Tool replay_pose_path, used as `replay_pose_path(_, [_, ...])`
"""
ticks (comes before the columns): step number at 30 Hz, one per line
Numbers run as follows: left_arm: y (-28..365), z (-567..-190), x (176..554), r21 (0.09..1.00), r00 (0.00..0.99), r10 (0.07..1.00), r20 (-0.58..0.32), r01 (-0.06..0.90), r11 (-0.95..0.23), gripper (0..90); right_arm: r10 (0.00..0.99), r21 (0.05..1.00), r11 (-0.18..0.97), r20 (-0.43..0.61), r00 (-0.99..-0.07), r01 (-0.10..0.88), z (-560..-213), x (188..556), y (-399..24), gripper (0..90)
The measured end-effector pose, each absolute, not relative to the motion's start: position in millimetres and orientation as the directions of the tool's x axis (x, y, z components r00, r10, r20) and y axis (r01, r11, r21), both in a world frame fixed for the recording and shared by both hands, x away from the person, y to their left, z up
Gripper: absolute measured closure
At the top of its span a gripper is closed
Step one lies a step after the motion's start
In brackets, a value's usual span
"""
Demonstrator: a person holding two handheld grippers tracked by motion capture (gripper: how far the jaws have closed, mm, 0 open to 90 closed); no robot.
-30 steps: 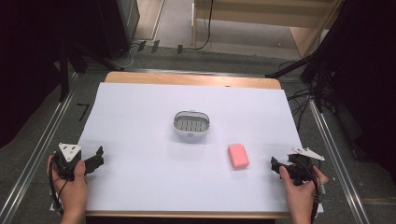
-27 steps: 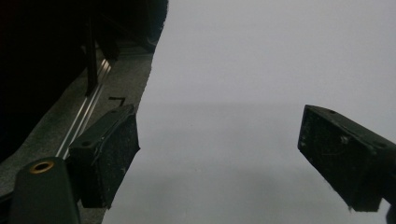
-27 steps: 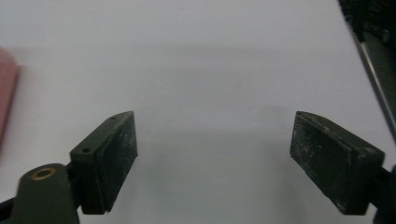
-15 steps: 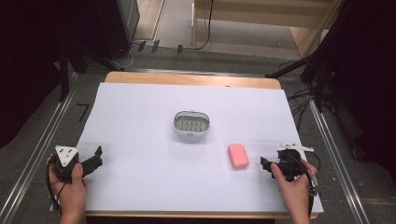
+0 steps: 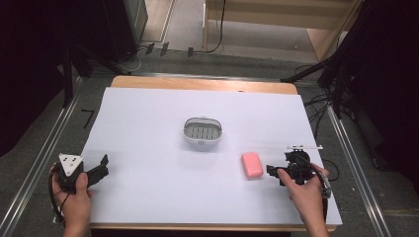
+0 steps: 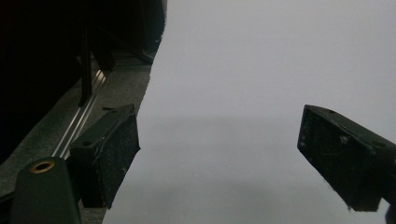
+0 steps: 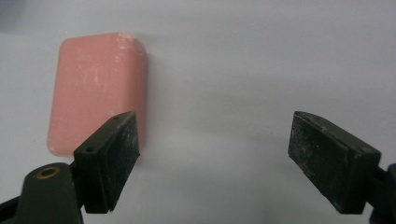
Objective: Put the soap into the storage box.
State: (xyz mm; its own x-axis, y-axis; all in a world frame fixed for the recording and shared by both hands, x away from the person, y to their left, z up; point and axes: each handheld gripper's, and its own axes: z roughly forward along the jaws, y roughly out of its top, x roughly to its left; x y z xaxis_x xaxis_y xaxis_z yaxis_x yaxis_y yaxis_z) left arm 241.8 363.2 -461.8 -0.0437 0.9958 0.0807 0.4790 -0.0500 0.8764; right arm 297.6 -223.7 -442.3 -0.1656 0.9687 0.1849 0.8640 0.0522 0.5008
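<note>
Beside pink soap (image 5: pixel 252 164), R gripper (image 5: pixel 273 172) agape

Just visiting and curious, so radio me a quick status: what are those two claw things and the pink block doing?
Left gripper open, over bare white sheet. Right gripper open beside pink soap bar, not touching. Soap dish apart, nothing between.

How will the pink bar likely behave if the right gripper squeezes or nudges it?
The pink bar looks like a solid block with rounded corners, so probably stiff. Lying flat on the white sheet, it should slide, not roll. Its smooth, scuffed faces may be somewhat slippery between the pads.
</note>
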Motion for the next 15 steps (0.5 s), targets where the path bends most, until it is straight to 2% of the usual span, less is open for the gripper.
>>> replay_pose_path(15, [362.5,-462.1,242.1,0.878,-0.044,0.996,0.082,0.476,-0.052,13.5,0.954,0.501,0.104,0.194,-0.228,0.859,-435.9,305.7,-190.1,14.5])
